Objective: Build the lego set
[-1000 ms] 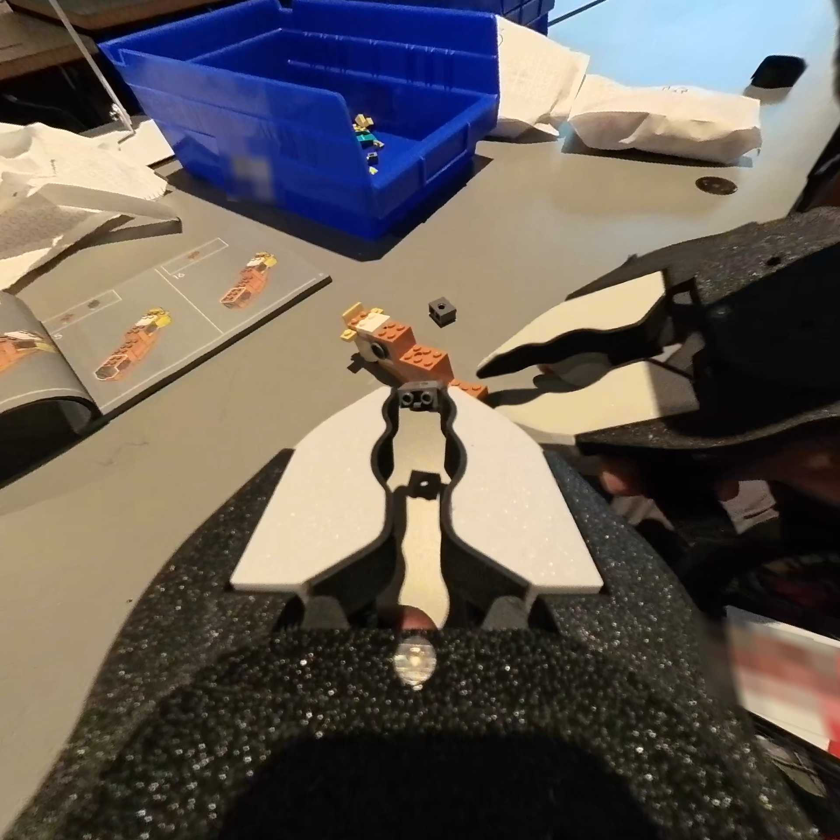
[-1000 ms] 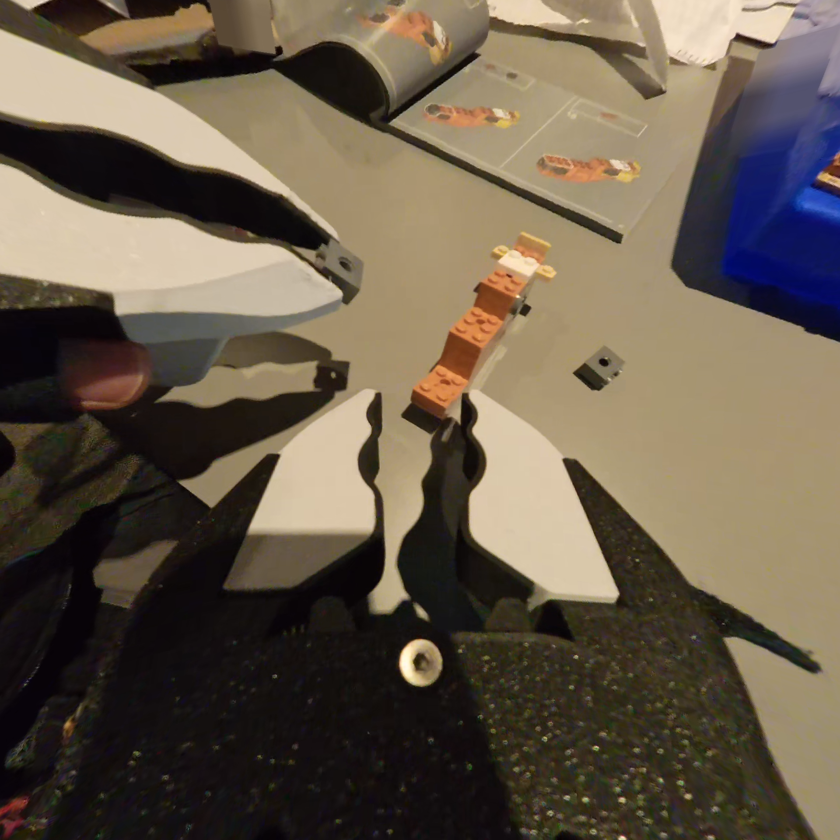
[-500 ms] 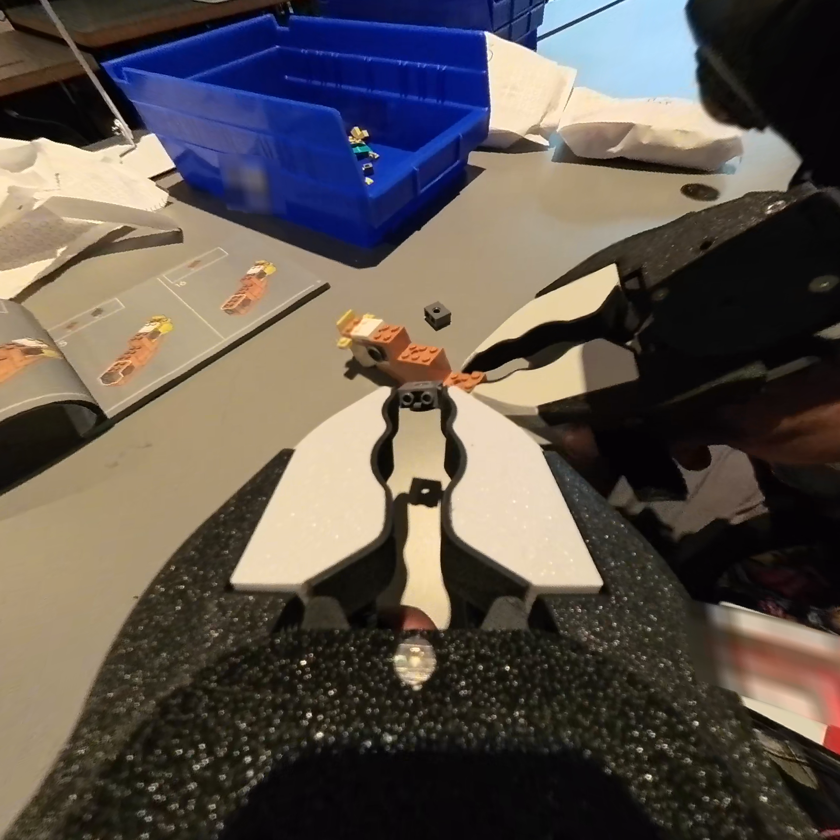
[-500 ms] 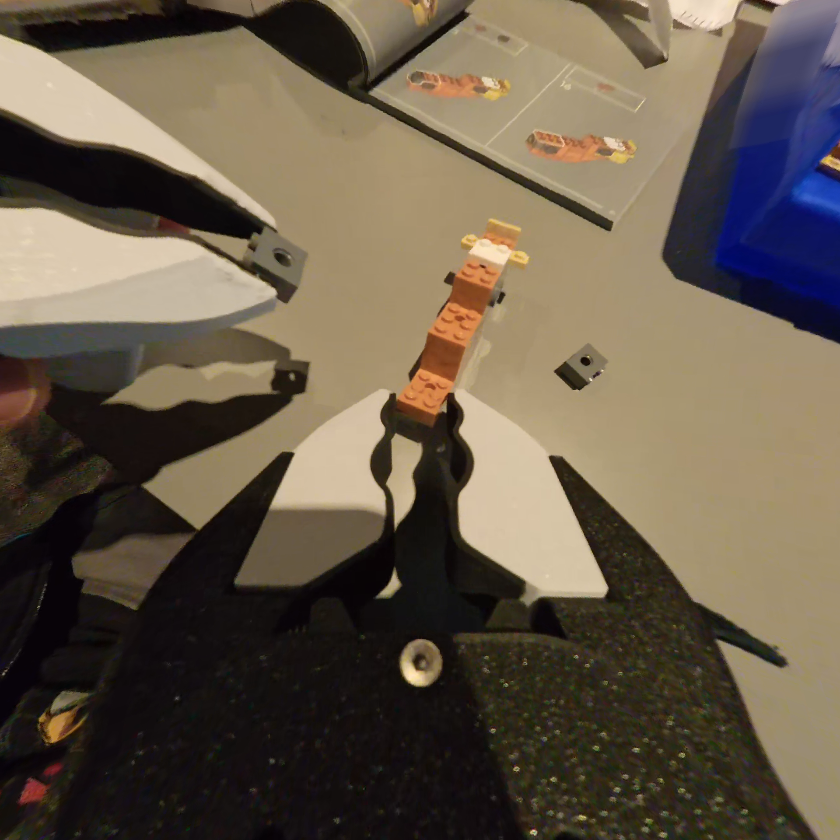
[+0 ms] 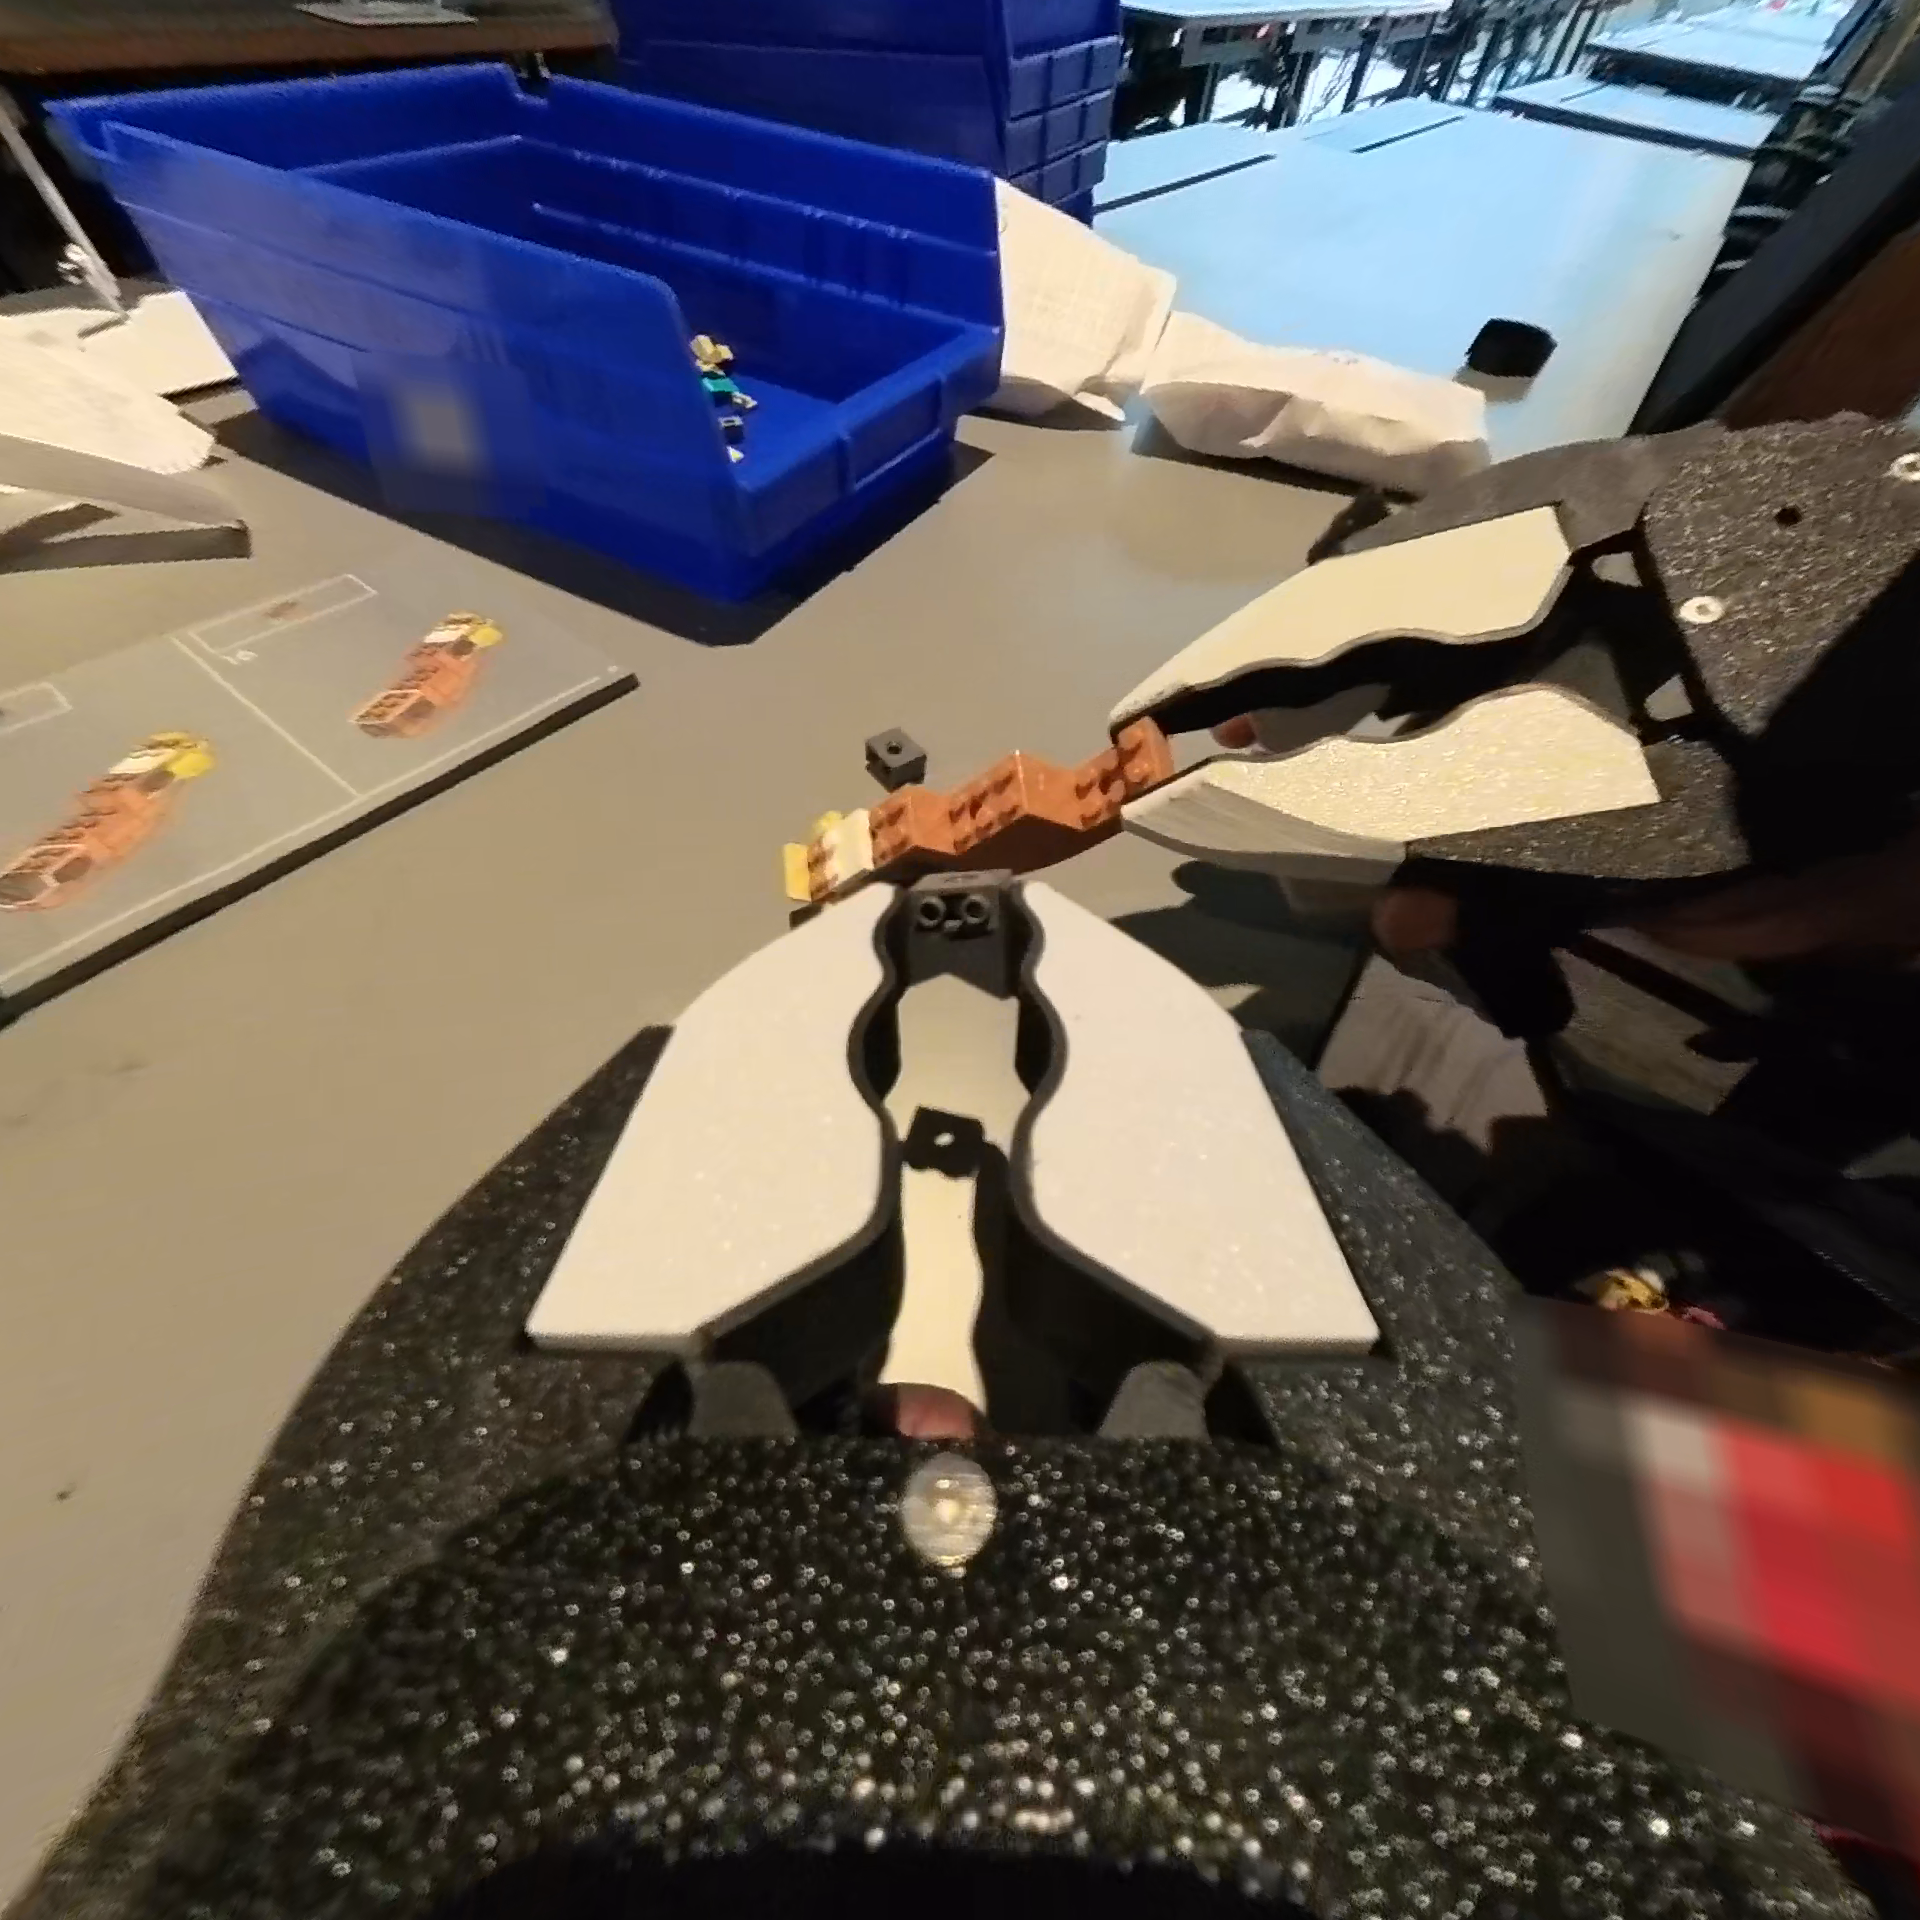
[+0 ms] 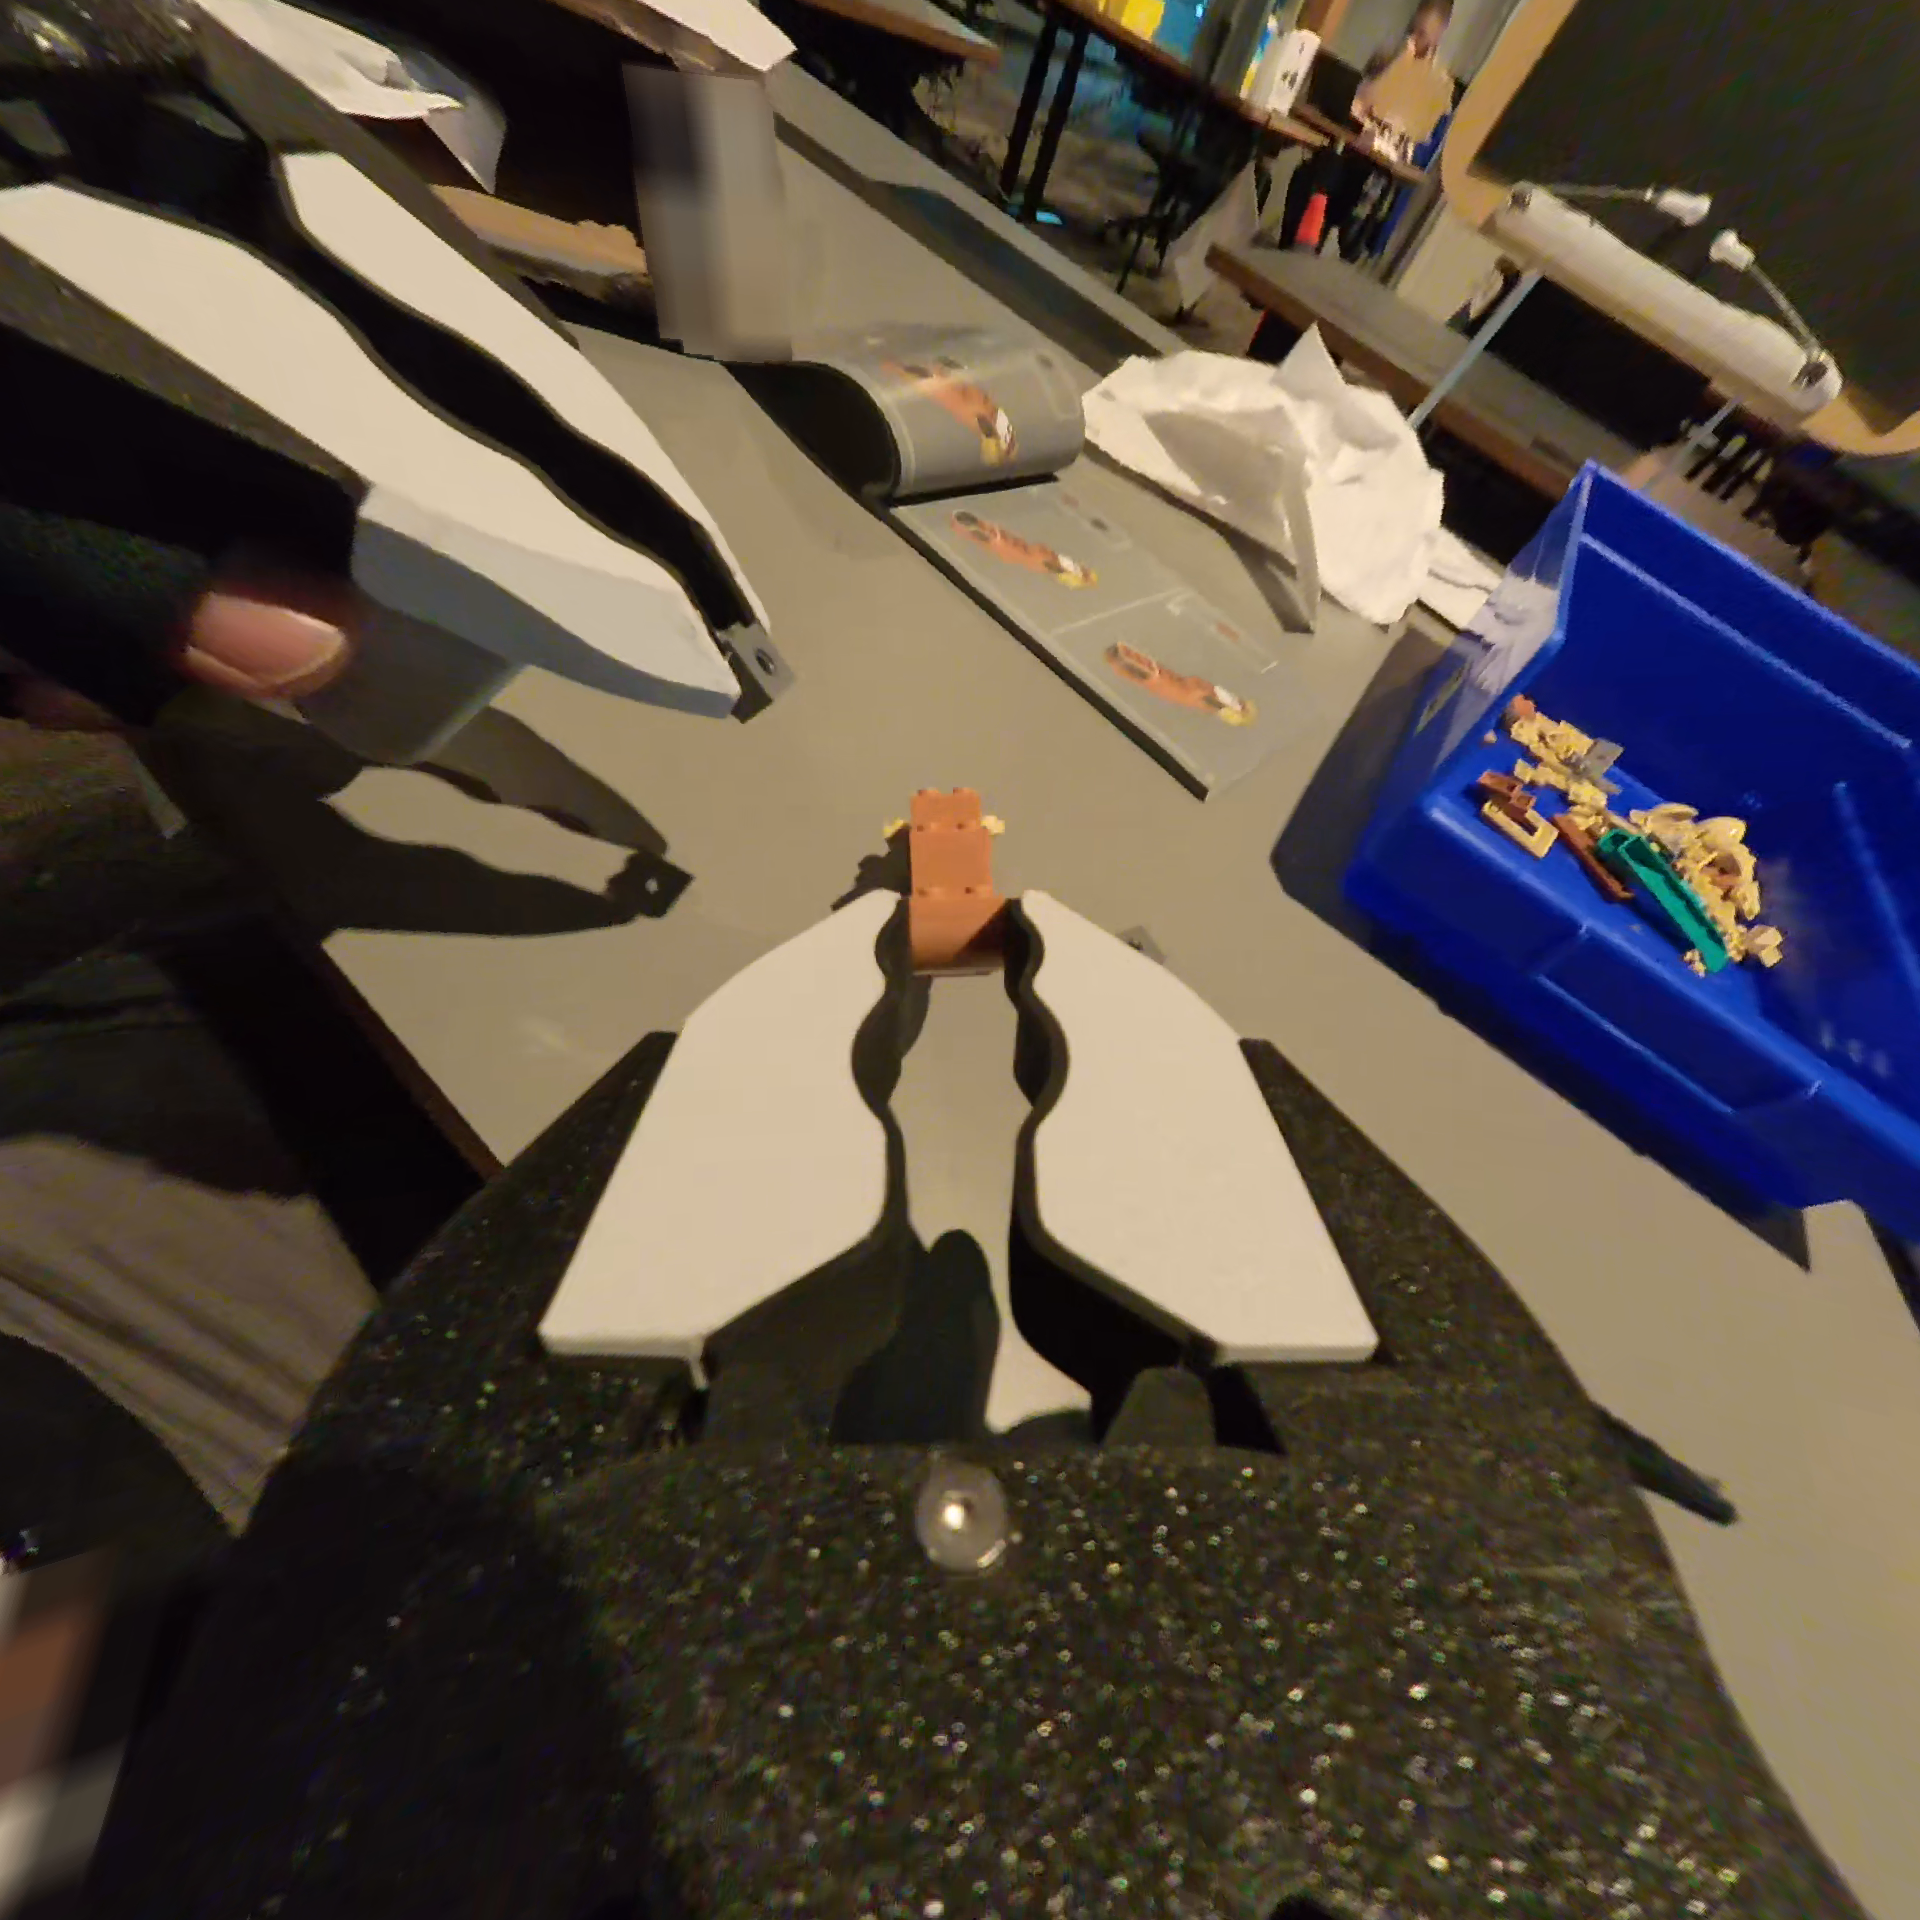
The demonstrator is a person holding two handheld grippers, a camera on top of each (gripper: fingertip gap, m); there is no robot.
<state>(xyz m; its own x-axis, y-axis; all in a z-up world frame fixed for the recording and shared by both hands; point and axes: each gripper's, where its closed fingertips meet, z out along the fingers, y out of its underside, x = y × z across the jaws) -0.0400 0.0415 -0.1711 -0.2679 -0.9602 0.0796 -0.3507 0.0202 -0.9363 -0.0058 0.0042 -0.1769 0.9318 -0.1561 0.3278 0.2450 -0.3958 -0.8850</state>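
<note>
Between my two hand-held grippers, near the middle of the left wrist view, the work is about to meet. My right hand-held gripper (image 5: 1148, 774) comes in from the right edge and pinches the tail end of the stepped orange model (image 5: 997, 805), holding it lifted clear of the grey table (image 5: 312, 1039). Its yellow and white head end (image 5: 826, 857) points left. My left hand-held gripper (image 5: 956, 920) is pressed onto a small dark grey brick (image 5: 956, 914) at its tips, just below and in front of the model; I cannot tell whether they touch.

From the right wrist view, the model runs straight away from the fingertips at frame centre, and the left hand-held gripper sits upper left, apart from it, with the dark brick (image 6: 762, 670) poking out of its tip.

As for progress, I judge the build is only partly done. The body is a short stepped stack of orange bricks with a head on it. A second dark grey brick (image 5: 896, 755) lies loose on the table behind the model, and a heap of tan, brown and teal pieces (image 6: 1631, 842) waits in the blue bin (image 6: 1558, 1039) at right. The open instruction booklet (image 5: 260, 769), at left, shows a similar orange form. The brick I hold is not yet attached.
</note>
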